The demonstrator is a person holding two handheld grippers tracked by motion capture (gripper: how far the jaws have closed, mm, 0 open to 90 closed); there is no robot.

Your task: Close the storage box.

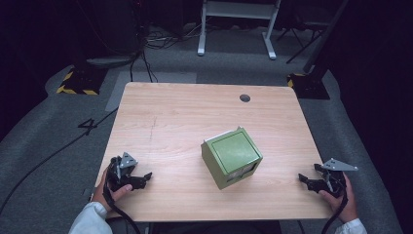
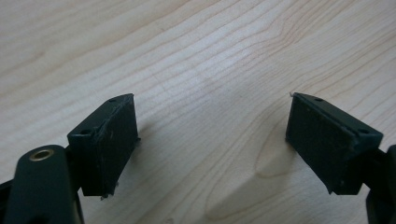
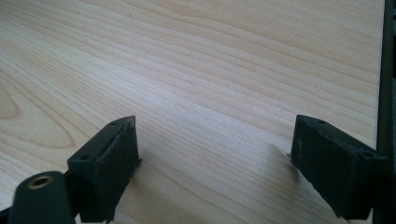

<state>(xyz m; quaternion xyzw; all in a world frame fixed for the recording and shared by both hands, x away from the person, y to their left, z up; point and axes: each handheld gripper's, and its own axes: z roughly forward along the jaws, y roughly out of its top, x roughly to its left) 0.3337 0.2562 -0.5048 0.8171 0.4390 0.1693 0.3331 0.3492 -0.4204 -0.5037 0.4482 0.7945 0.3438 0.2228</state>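
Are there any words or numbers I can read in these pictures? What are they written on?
"4" — a black number marked on the grey floor, left of the table.
The green box shows no lettering that can be read.
The left gripper and right gripper show no readable marks.

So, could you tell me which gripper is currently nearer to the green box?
Right, though only slightly. The right gripper sits beside the green box near the table's right edge; the left gripper rests near the front-left corner, somewhat farther off.
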